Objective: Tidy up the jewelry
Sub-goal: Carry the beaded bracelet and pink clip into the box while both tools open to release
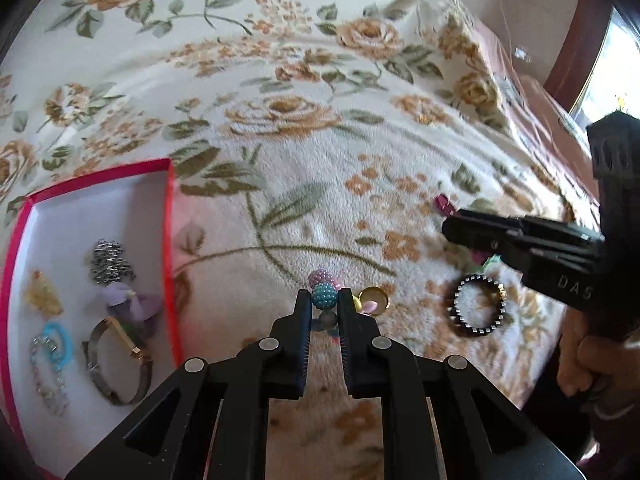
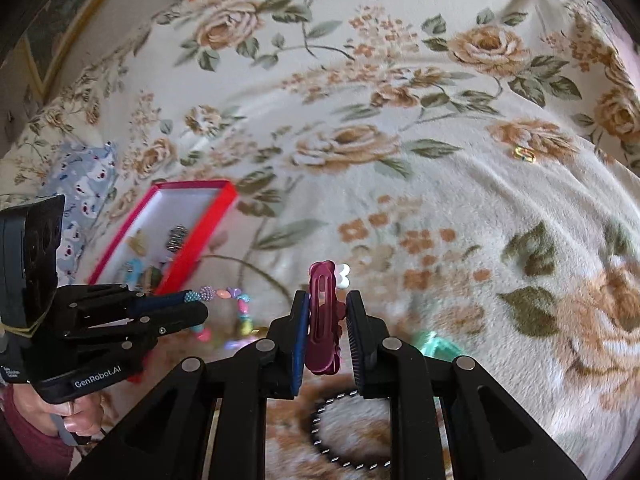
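Pastel beaded bracelet (image 1: 323,292) sits pinched in the left gripper (image 1: 324,312), maroon hair clip (image 2: 322,320) between the right gripper's (image 2: 328,316) half-open jaws, grip uncertain — both seemingly bound for the red box (image 1: 170,216).

- The beads (image 1: 323,295) between the left gripper's (image 1: 325,312) fingers hide the rest of their strand below.
- The box (image 1: 171,240), left of that gripper, runs off the frame's left and bottom edges; a yellowish piece (image 1: 42,295) inside is too blurred to name.
- The right gripper (image 2: 328,320) covers the near part of the clip (image 2: 322,320); whether both pads touch it cannot be told.
- A green thing (image 2: 438,346) right of it is blurred and half hidden.
- The black bracelet (image 2: 348,432) is cut by the fingers above it.
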A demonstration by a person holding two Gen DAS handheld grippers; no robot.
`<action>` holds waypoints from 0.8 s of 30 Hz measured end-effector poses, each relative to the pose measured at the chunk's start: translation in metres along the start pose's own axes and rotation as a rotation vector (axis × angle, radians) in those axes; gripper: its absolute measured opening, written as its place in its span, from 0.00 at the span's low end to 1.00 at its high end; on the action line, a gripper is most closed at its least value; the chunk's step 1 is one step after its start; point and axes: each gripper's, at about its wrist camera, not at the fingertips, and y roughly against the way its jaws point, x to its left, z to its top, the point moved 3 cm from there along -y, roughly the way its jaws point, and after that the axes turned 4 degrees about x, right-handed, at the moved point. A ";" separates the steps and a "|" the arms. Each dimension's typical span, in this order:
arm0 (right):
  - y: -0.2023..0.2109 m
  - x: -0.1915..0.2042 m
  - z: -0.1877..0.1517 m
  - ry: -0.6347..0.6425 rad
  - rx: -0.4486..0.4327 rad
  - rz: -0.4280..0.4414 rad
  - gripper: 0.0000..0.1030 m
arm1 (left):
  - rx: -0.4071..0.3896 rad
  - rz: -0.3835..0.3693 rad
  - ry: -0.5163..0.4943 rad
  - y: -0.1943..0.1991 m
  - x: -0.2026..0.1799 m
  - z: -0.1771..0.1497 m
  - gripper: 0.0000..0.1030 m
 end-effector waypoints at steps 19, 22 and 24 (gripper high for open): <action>-0.006 0.079 -0.016 0.087 0.025 0.121 0.18 | -0.121 -0.004 0.142 0.095 0.042 -0.047 0.12; -0.010 0.091 -0.016 0.107 0.032 0.134 0.18 | -0.138 0.006 0.164 0.108 0.051 -0.054 0.12; -0.012 0.099 -0.017 0.118 0.035 0.144 0.18 | -0.149 0.013 0.176 0.115 0.057 -0.056 0.12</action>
